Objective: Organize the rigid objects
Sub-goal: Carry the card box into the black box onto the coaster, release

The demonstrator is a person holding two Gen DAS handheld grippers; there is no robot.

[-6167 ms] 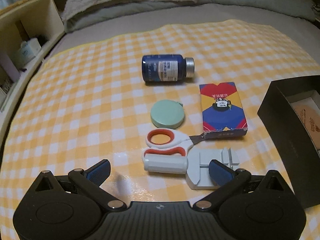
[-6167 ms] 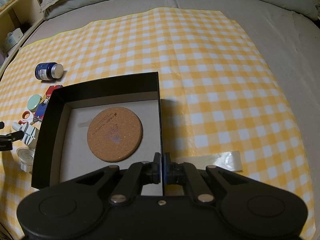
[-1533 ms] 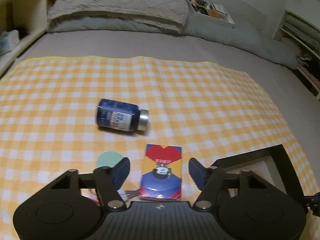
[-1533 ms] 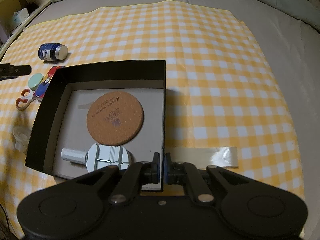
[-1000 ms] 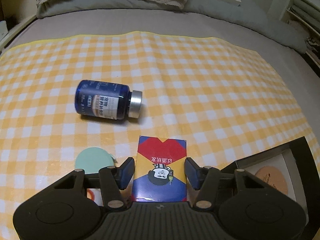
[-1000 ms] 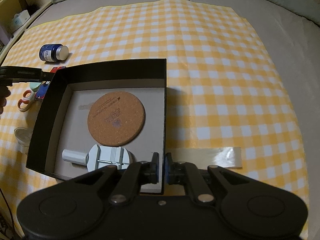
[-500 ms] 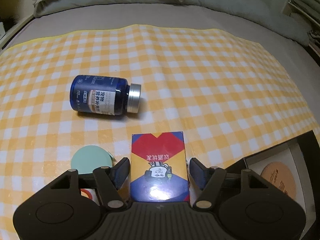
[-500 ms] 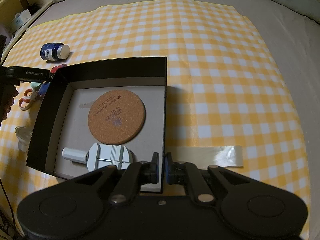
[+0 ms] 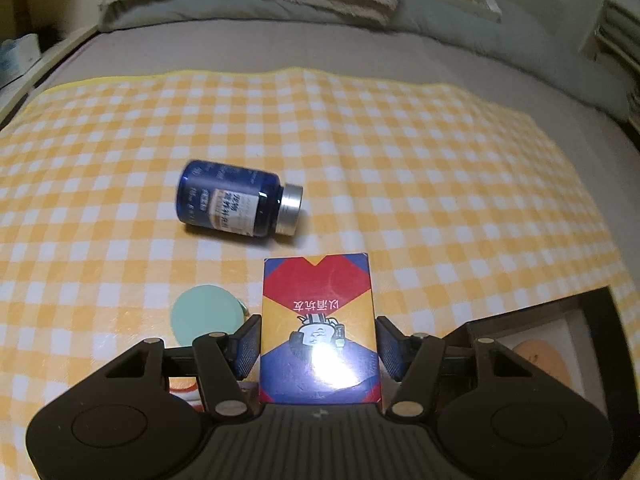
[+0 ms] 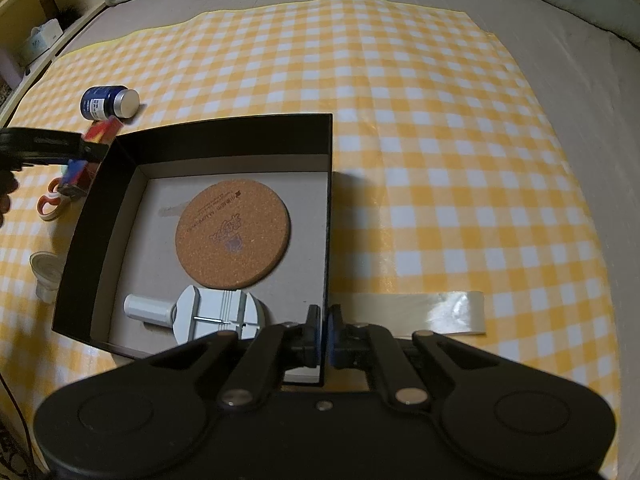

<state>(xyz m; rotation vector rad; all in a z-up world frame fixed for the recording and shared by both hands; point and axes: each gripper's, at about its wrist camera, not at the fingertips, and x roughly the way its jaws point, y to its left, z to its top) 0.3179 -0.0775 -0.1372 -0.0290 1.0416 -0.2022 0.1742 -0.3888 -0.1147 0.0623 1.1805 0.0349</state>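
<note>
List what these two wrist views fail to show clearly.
- Scissors: right wrist view shows only the orange handles; the card box and left tool cover the blades.
- Cork coaster: left wrist view, mostly hidden by the tool body and black box wall.
- Blue bottle label: blurred in the left view, too small in the right.

One blue bottle [image 9: 236, 205], one card box [image 9: 318, 328], one green disc [image 9: 206, 320], one pair of scissors [image 10: 52, 202] — and in the one black box [image 10: 224, 134], one cork coaster [image 10: 233, 227], one grey tool [image 10: 200, 312].
</note>
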